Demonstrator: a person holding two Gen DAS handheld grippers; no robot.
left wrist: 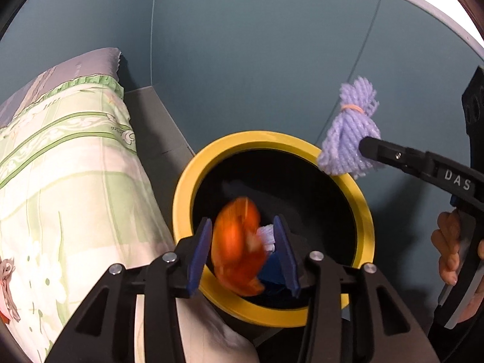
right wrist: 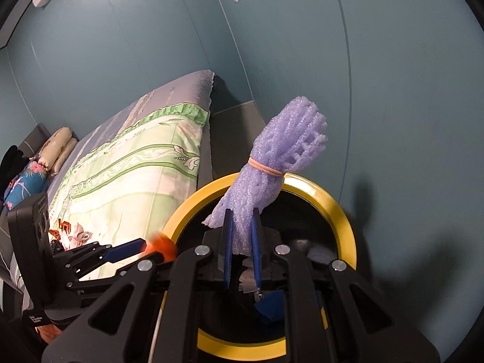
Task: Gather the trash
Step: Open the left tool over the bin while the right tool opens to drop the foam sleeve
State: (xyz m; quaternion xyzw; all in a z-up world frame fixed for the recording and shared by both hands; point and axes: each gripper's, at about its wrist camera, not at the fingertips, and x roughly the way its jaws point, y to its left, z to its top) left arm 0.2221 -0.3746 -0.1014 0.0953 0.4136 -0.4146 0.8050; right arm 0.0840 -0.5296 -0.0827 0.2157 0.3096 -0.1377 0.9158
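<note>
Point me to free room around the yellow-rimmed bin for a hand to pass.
Free: the far side of the bin toward the blue wall. Crowded: the bed presses its left side, and both grippers hang over the mouth, with the orange piece and purple foam net.

Teal panelled wall far and right. Bed left with green floral cover, pillows at far end. Grey ledge between bed and wall.

A home bedroom: made bed, pillows, teal walls.
</note>
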